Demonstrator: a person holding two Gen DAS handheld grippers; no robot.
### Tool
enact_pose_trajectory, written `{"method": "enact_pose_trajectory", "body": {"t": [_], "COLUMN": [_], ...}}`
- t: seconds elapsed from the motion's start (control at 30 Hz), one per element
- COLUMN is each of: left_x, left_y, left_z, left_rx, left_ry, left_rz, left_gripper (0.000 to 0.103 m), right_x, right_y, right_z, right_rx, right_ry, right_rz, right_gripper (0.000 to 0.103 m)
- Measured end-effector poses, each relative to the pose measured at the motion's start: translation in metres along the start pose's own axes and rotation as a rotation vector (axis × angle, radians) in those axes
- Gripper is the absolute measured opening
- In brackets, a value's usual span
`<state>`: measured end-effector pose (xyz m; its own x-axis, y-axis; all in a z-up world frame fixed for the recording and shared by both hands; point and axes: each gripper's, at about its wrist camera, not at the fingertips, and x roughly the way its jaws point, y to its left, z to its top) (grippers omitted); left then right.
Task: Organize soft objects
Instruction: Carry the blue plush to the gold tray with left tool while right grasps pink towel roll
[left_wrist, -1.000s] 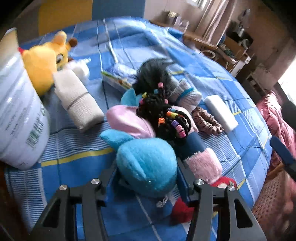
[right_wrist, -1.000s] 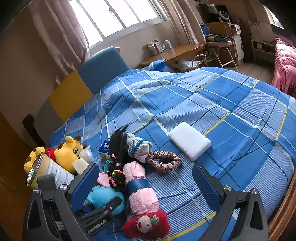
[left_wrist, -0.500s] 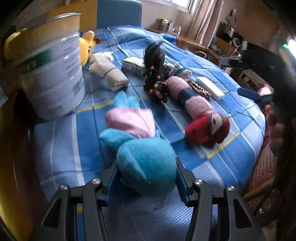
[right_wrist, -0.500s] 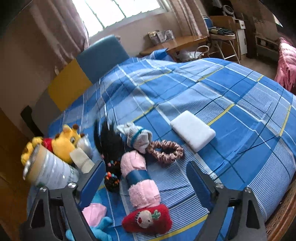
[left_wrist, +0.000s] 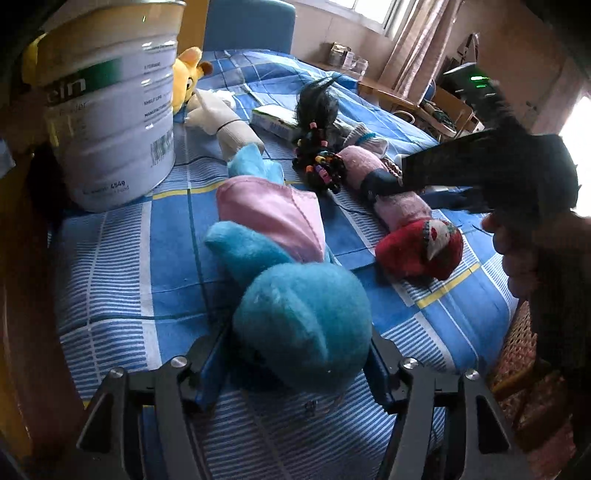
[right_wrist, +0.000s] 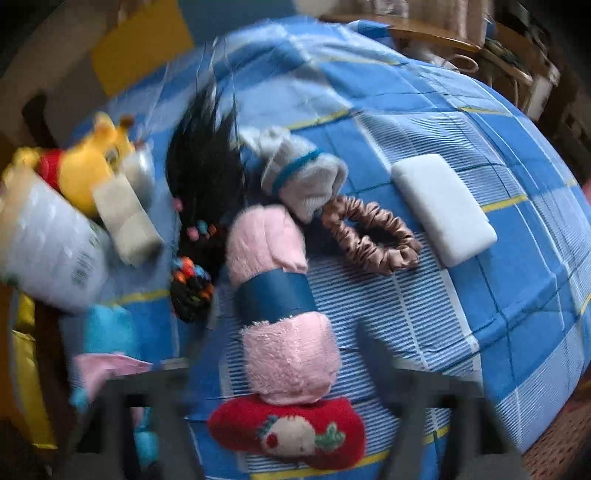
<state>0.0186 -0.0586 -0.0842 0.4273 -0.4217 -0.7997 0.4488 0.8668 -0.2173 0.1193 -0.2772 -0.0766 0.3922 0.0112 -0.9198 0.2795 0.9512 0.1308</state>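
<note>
the soft objects lie loose on the blue checked bedspread (left_wrist: 110, 295); we judge the sorting barely begun, nothing yet in the white tin (left_wrist: 110, 103) at far left. our left gripper (left_wrist: 299, 369), angled down, straddles the blue plush (left_wrist: 303, 325) at the near edge; its jaws have just been opening and no longer pinch it. our right gripper (right_wrist: 291, 373), blurred and pointing steeply down, has just been closing around the pink sock roll (right_wrist: 280, 317); we cannot tell whether it grips yet.
</note>
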Motion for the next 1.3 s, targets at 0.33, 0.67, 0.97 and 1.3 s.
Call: {"method": "enact_pose_trajectory", "body": {"t": [0.33, 0.67, 0.97, 1.3], "left_x": [-0.013, -0.072, -0.139, -0.141], "left_y": [0.003, 0.014, 0.111, 0.232], "left_z": [-0.007, -0.014, -0.016, -0.014], "left_rx": [0.0, -0.031, -0.312, -0.463], "left_ry": [-0.029, -0.124, -0.248, -0.125], "left_rz": [0.005, -0.021, 0.126, 0.378], "left_gripper": [0.055, 0.055, 0.056, 0.057], "right_x": [0.011, 0.011, 0.009, 0.009], "right_y": [-0.002, -0.005, 0.006, 0.007], "right_z": [-0.008, -0.006, -0.008, -0.009], "right_rx": [-0.002, -0.048, -0.076, -0.084], "right_ry": [0.044, 0.031, 0.022, 0.022], "right_rz": [0.026, -0.011, -0.03, -0.039], "right_gripper": [0.041, 0.039, 0.039, 0.039]}}
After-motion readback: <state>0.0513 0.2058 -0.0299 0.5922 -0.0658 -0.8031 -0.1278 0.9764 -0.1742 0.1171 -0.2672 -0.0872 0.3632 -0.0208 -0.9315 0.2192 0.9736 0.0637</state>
